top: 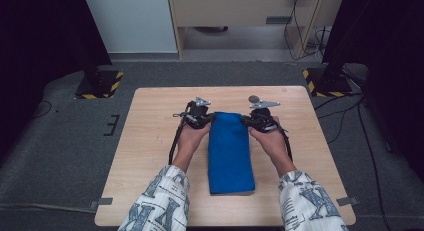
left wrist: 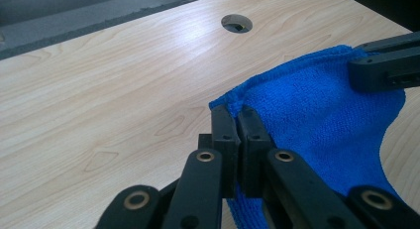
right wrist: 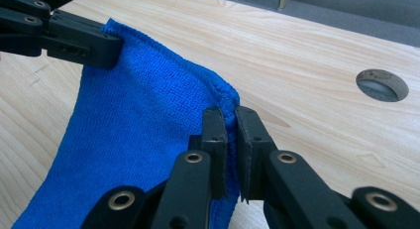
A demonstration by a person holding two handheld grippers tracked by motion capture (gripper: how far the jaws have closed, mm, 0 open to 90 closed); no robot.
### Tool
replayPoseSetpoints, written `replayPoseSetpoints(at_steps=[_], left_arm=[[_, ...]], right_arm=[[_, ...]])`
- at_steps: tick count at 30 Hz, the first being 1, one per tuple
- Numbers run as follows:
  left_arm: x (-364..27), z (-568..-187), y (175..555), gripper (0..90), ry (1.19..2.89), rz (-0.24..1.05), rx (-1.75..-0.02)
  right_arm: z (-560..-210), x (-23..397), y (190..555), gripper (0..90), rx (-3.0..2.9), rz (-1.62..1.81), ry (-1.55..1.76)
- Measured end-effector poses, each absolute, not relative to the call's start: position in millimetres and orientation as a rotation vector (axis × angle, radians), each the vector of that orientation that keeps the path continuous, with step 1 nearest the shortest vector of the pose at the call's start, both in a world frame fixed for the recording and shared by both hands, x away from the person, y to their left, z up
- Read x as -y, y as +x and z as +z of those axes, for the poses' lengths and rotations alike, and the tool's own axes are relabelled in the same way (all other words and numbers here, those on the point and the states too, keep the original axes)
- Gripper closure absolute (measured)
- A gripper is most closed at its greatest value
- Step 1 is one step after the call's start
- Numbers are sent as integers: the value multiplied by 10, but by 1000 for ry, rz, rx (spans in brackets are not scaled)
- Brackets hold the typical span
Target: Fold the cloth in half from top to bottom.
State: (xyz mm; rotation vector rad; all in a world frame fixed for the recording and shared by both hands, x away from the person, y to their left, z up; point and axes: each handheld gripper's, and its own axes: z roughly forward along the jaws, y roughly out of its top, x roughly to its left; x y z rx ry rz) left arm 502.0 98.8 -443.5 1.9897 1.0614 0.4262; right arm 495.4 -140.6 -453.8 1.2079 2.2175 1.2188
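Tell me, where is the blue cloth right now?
In the high view the blue cloth lies folded long in the middle of the wooden table, between the person's hands. Its far corners are pinched by the left gripper and the right gripper.

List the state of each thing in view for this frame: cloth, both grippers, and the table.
cloth: folded into a long strip, lying on the table, far end pinched at both corners and lifted slightly
left gripper: shut on the cloth's corner
right gripper: shut on the cloth's other far corner
table: level, bare apart from the cloth, with a round hole near its far edge
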Motion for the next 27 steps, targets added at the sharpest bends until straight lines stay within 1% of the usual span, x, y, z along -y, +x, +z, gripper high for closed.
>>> replayPoseSetpoints(at_steps=[8,13,21,27], left_arm=[[-953,-4340,4925,876,2022,453,-1025],[-947,-4285,4913,876,2010,464,-1026],[-944,-4206,4984,876,1985,469,-1026],[-949,-4192,4881,875,1992,478,-1005]], right_arm=[[-4510,1424,4868,839,-2215,1223,1193],[-4490,1420,4803,839,-2204,1234,1185],[-4382,1442,4883,838,-2165,1256,1193],[-4392,1460,4820,837,-2169,1263,1180]])
